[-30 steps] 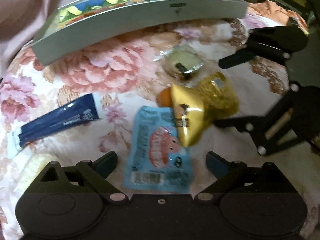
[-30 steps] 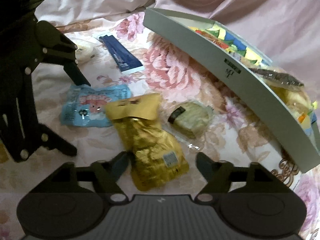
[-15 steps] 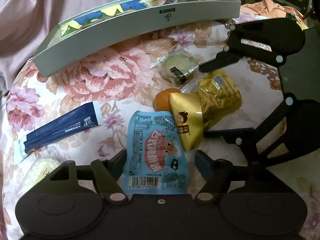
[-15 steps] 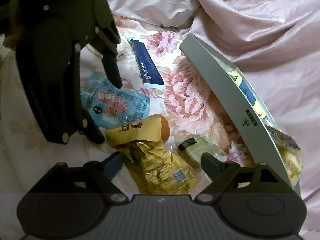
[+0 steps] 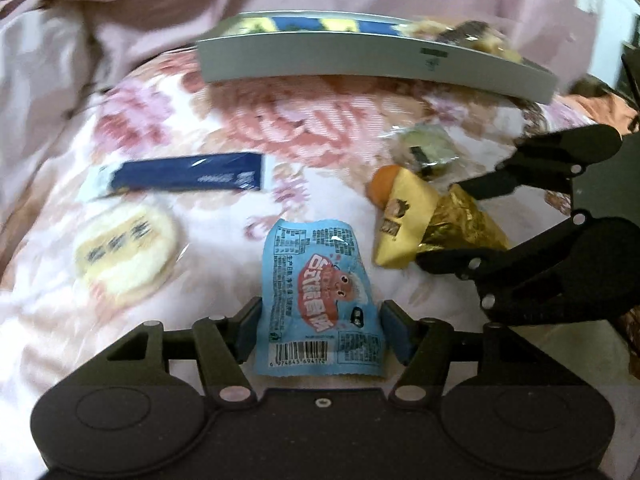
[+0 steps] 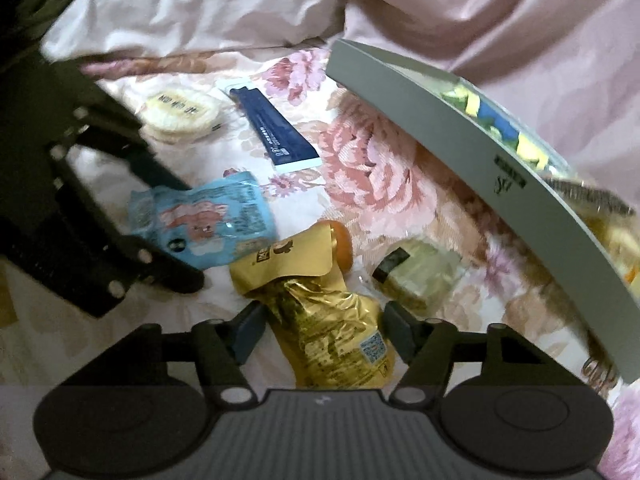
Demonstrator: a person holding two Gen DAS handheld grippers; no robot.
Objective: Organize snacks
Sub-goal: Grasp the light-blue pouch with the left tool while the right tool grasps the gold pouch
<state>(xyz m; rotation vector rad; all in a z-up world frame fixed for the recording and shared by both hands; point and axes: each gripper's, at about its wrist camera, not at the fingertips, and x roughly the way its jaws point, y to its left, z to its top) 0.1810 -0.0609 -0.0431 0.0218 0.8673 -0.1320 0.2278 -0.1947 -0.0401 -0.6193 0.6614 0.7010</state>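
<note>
Presently: blue snack packet point(image 5: 318, 300), low centre of the left view, long axis running up-frame, sits between the closing pads of the left gripper point(image 5: 319, 330) (contact uncertain); tray point(image 5: 360, 62) lies top of frame.

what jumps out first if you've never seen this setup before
Two bright snack packs stand out on the flowered bedspread: a blue pack between the left gripper's fingers, whose jaws have just been closing, and a gold pack between the right gripper's fingers, also closing. Behind them sits a long grey tray already holding colourful snacks.
</note>
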